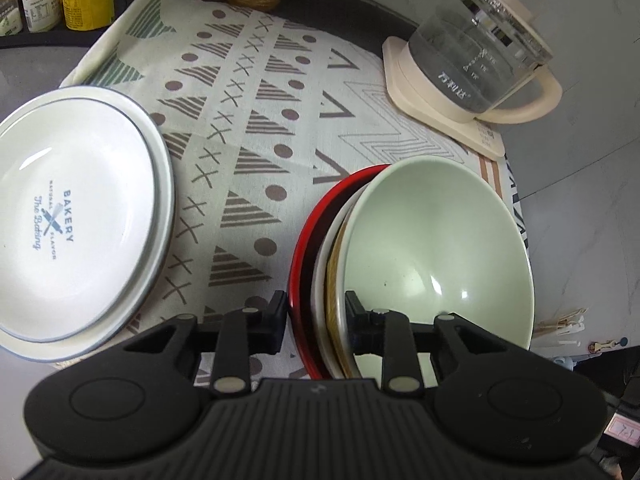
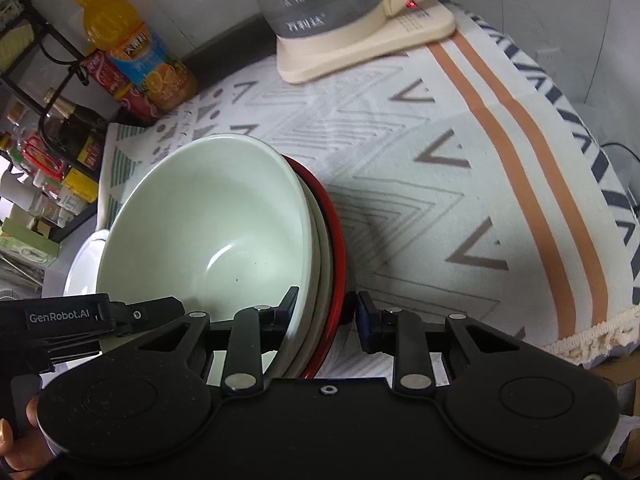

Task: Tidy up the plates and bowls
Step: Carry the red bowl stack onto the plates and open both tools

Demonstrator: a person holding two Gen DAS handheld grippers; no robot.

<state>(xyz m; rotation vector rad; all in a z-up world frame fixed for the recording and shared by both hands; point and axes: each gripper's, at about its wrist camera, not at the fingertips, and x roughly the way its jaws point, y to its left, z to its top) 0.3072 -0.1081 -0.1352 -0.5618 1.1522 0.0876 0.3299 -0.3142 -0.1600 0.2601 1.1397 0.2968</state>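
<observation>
On the counter, over a pale patterned cloth [image 1: 256, 128] printed with triangles, dots and crosses, sits a nested stack of bowls: a pale green glossy ceramic bowl [image 1: 436, 248] on top, a white bowl [image 1: 320, 292] and a tan-rimmed one below it, and a red round bowl [image 1: 298, 276] outermost at the bottom. The left claw [image 1: 316, 316] is clamped on the near-left edge of this stack, 1 finger outside the red rim and the other inside the green bowl. The right claw [image 2: 326, 310] is clamped on the opposite edge of the same stack, its left finger inside the green bowl [image 2: 208, 232] and its right finger outside the red rim [image 2: 338, 264].

To the left of the stack, well apart from it, lie 2 white round plates with thin grey-blue rims [image 1: 80, 208], 1 stacked on the other, the upper printed with blue "BAKERY" lettering. Far across the cloth stands a clear glass kettle with a cream handle on a cream square base [image 1: 472, 64], its base partly on the cloth. Behind the cloth stand an orange juice bottle [image 2: 132, 52] and a red-labelled bottle [image 2: 116, 84], beside a black wire rack [image 2: 44, 80] holding jars and bottles. A person's fingers [image 2: 12, 440] show at the lower left edge of the right wrist view, beside the left gripper's black body marked "GenRobot.AI".
</observation>
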